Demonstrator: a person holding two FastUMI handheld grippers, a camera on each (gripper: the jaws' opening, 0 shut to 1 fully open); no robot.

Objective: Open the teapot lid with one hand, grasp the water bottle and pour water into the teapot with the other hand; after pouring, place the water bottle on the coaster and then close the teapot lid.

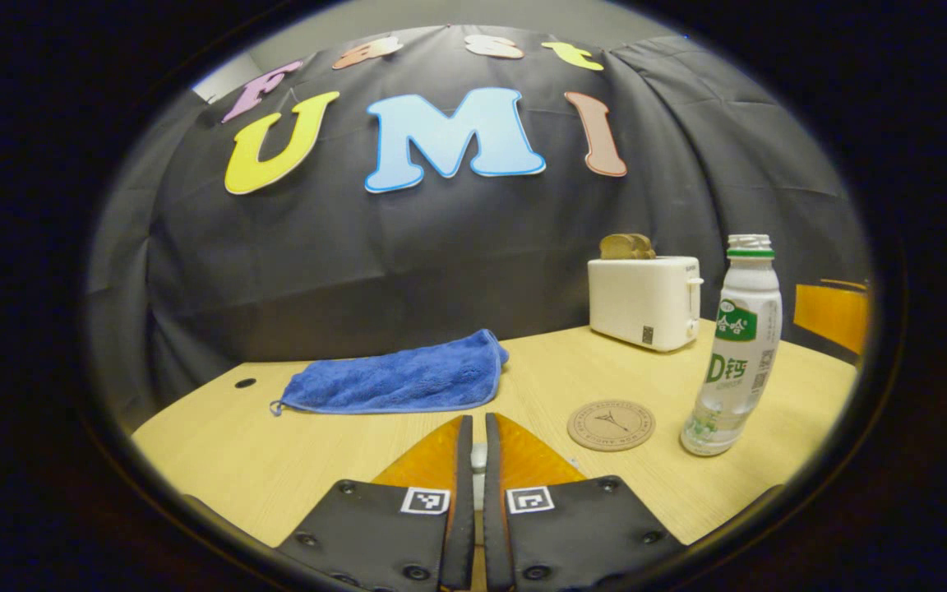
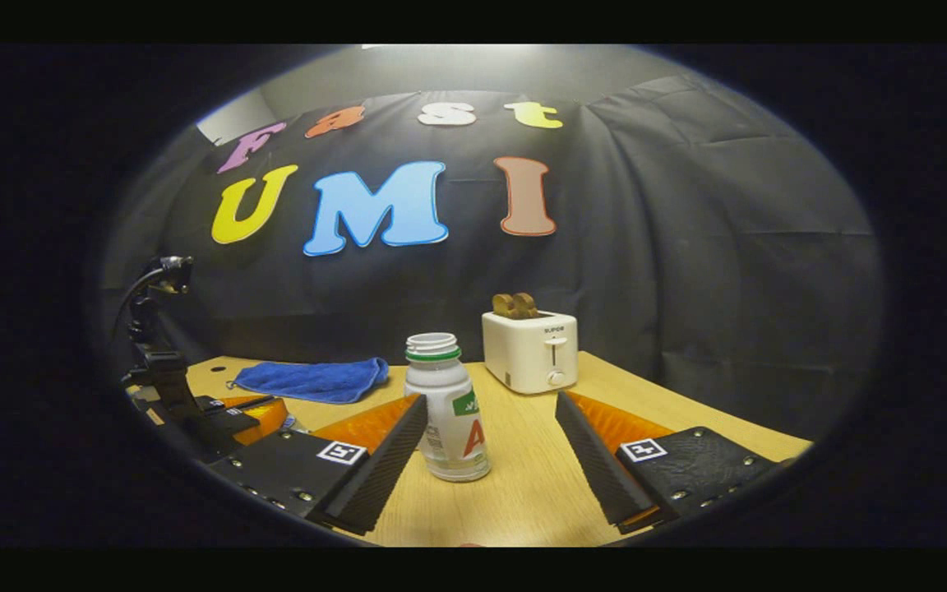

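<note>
Standing upright and uncapped on the wooden table (image 2: 523,493), the water bottle (image 2: 446,407) sits between the right gripper's (image 2: 490,456) spread fingers, beside the coaster (image 1: 611,424). The left gripper (image 1: 478,452) pinches something small and pale.

Your left tongs (image 1: 478,440) are squeezed nearly together, just a thin slit between the fingers, held low and level. Your right tongs (image 2: 491,432) are spread wide apart, also low. From the right gripper view your left tongs (image 2: 256,411) sit off to that side.
</note>
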